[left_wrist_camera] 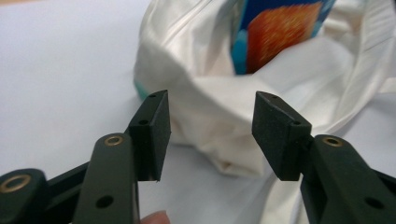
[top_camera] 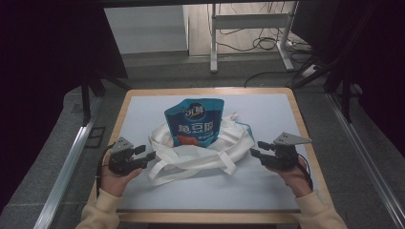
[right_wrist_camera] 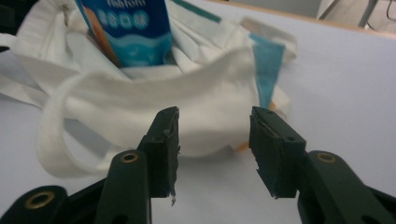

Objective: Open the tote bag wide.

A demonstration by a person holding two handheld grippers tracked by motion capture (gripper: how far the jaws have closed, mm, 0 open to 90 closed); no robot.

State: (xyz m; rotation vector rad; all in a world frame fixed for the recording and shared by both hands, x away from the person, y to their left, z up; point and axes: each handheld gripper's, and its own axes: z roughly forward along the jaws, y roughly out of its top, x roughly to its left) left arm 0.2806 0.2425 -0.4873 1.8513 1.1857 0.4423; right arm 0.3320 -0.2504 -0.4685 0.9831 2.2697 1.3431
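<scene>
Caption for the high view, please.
Open left gripper and right gripper flank a white tote bag holding a blue pouch.

White bag (top_camera: 200, 152) hides the blue pouch's (top_camera: 195, 121) bottom.

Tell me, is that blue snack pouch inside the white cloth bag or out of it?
Partly in. The blue snack pouch has its lower end tucked into the crumpled white cloth bag, while its top sticks out above the rim.
</scene>
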